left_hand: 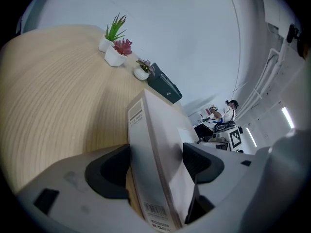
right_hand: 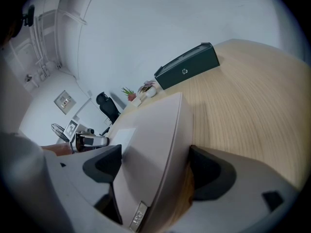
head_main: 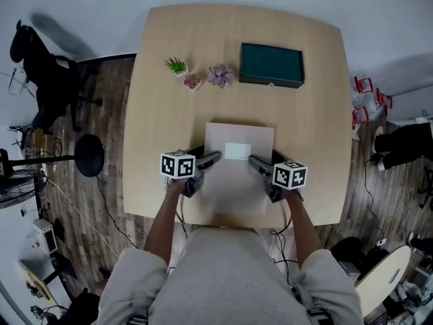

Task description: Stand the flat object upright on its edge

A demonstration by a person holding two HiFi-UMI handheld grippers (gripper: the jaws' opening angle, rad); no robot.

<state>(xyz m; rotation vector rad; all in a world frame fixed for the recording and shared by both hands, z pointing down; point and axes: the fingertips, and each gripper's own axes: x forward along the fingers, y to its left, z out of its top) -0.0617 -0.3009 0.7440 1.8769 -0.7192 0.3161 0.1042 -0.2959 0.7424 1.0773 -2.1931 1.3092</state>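
A flat beige file box (head_main: 237, 175) with a white label (head_main: 237, 151) lies broad face up on the front middle of the wooden table (head_main: 162, 114). My left gripper (head_main: 206, 162) is shut on its left edge, with one jaw over the top face and one under it. My right gripper (head_main: 256, 162) is shut on the right edge in the same way. In the left gripper view the box (left_hand: 150, 140) shows its narrow printed side between the pads (left_hand: 114, 169). In the right gripper view the box (right_hand: 150, 130) fills the gap between the jaws. I cannot tell whether it is lifted off the table.
A dark green case (head_main: 271, 64) lies at the table's back right. Three small potted plants (head_main: 192, 80) stand to its left. Off the table's left side are a black office chair (head_main: 40, 73) and a round stool (head_main: 89, 156). The person's torso is against the front edge.
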